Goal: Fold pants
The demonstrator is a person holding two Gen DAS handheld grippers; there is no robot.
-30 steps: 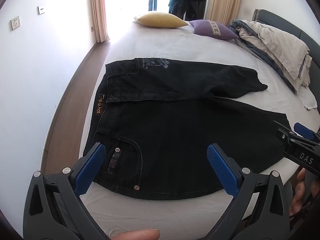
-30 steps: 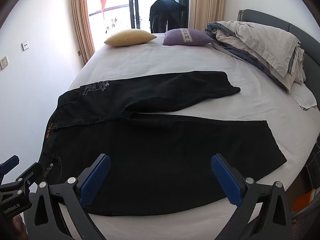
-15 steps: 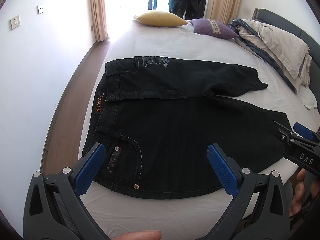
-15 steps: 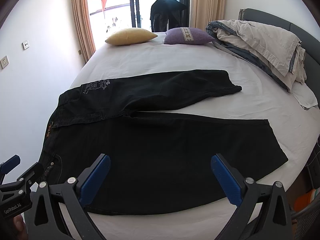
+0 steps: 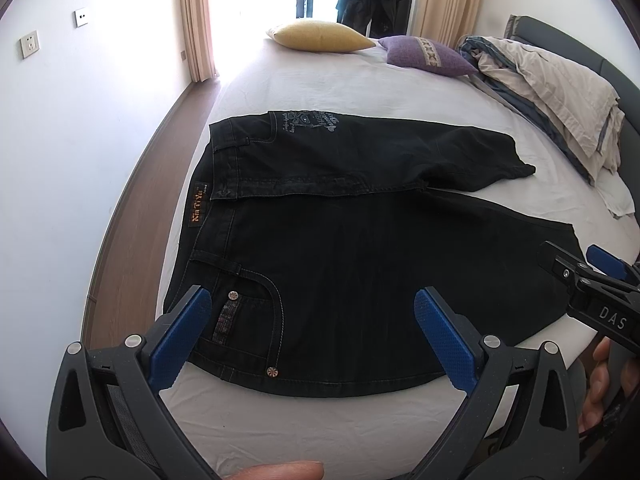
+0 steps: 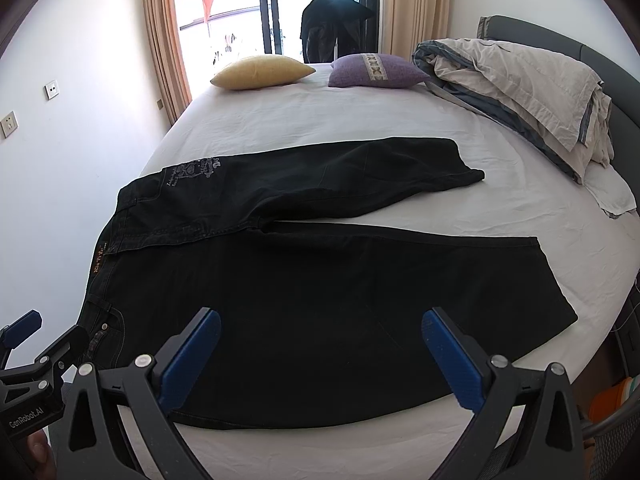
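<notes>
**Black jeans spread flat, both grippers held wide above the near edge**

The black denim pants (image 5: 360, 248) lie flat on the white-sheeted bed (image 5: 320, 84), waistband left, both legs reaching right, the far leg angled away. The left gripper (image 5: 308, 344) hovers over the near hip pocket, jaws wide and empty. The right gripper (image 6: 320, 360) hangs over the near leg, jaws likewise wide, holding nothing.

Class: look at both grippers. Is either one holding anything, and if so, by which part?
Nothing is held. The left gripper and right gripper are both open above the pants, which lie flat on the bed.
</notes>
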